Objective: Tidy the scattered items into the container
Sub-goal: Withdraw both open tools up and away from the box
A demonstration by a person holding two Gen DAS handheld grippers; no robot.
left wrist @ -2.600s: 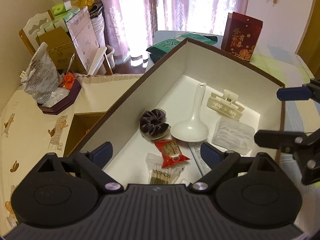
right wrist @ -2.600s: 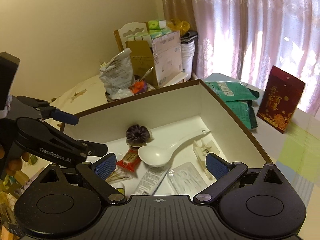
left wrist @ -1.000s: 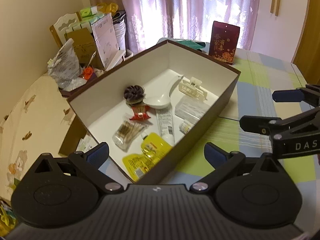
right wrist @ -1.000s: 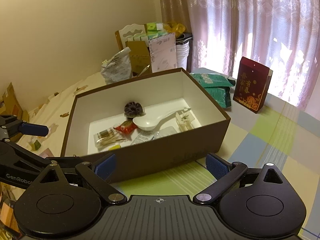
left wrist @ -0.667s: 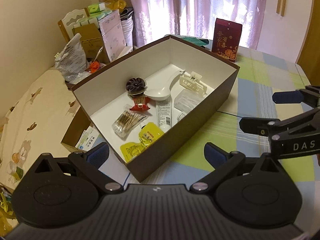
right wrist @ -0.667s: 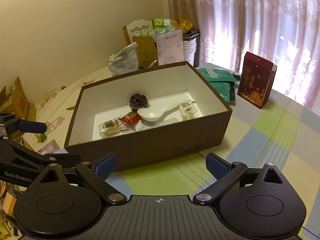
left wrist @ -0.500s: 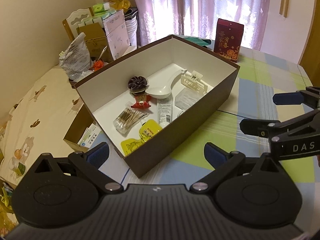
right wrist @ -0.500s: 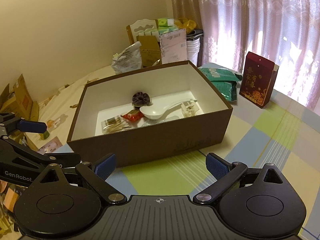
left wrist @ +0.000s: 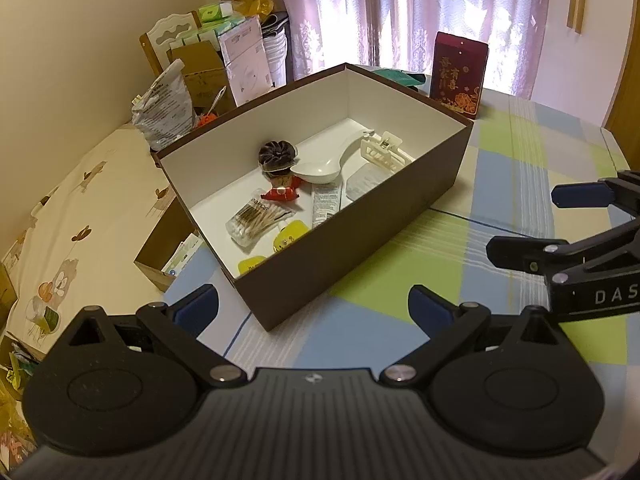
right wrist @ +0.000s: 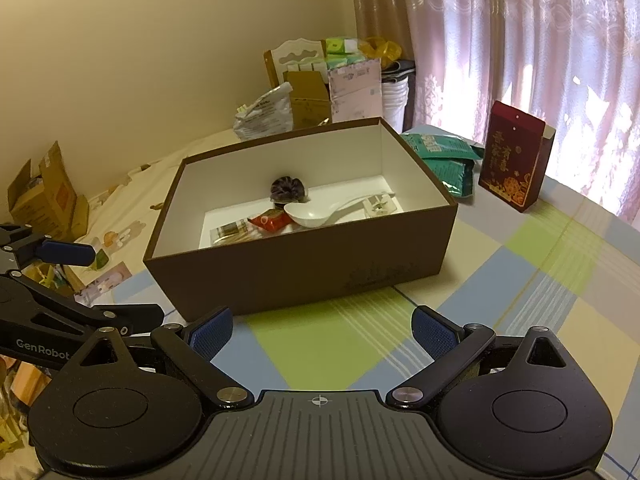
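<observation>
The brown box (left wrist: 352, 236) stands on the checked table (left wrist: 500, 184), and the task items lie inside it: a white spoon (left wrist: 328, 164), a cream hair clip (left wrist: 380, 152), a dark scrunchie (left wrist: 278, 154), a red sachet (left wrist: 282, 192), a cotton-swab pack (left wrist: 258, 220), a white tube (left wrist: 324, 204), a clear packet (left wrist: 366, 178) and yellow sachets (left wrist: 290, 234). The left gripper (left wrist: 312, 310) and the right gripper (right wrist: 322, 330) both hover short of the near wall of the box, fingers spread wide and holding nothing. No loose item shows on the table in front of the box (the red carton (right wrist: 514, 162) and green packets (right wrist: 440, 156) behind it look like fixtures, not scatter). The collecting step appears complete. The next move, if any, calls for a check of the table around the box for anything missed, then rest.
</observation>
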